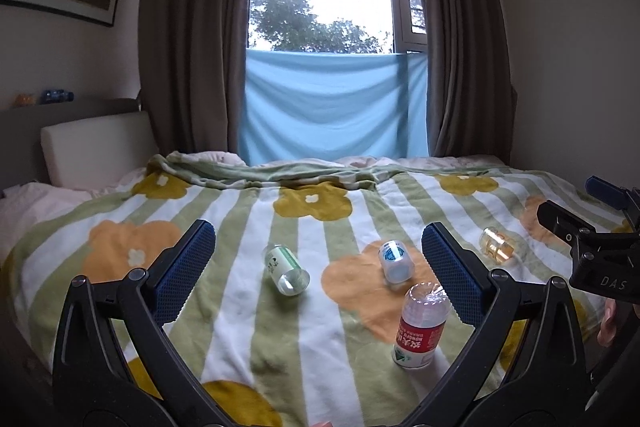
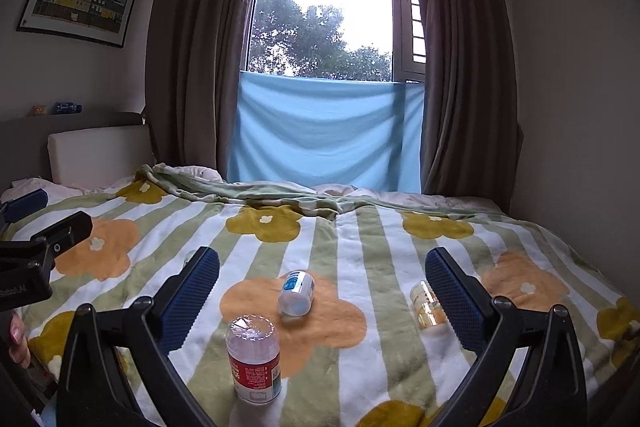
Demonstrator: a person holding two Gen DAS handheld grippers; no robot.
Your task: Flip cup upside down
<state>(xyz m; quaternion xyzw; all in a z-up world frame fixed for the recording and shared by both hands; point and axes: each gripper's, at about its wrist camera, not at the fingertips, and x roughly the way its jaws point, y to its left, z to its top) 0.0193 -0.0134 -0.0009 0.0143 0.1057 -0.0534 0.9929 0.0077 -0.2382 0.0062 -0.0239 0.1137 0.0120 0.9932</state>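
The red-labelled cup (image 2: 253, 363) — a cut-down bottle by the look of it — stands on the flowered blanket (image 2: 360, 247) with its closed, crinkled end upward and its label text reading upside down, so it appears to be inverted already, open mouth pressed into the soft fabric. That seating probably explains why it stays upright on such a yielding surface. In the left wrist view the same cup (image 1: 420, 327) sits just beside the inner face of the left gripper's right-hand finger.

Three other cups lie on their sides nearby: a blue-labelled one (image 2: 297, 293) just beyond it, an amber one (image 2: 427, 305) to the right, and a green-labelled one (image 1: 286, 269) to the left. If they too are to be flipped, that step is not yet done.

The left gripper (image 1: 316, 267) and the right gripper (image 2: 322, 291) both have their tongs spread wide and hold nothing — each hovers above the bed, well placed for a fresh approach.

The amber cup is partly hidden behind the right gripper's finger, and the green-labelled cup is all but hidden behind its other finger in the right wrist view. Whether the red-labelled cup's rim sits flat cannot be told, since it sinks into the pile.
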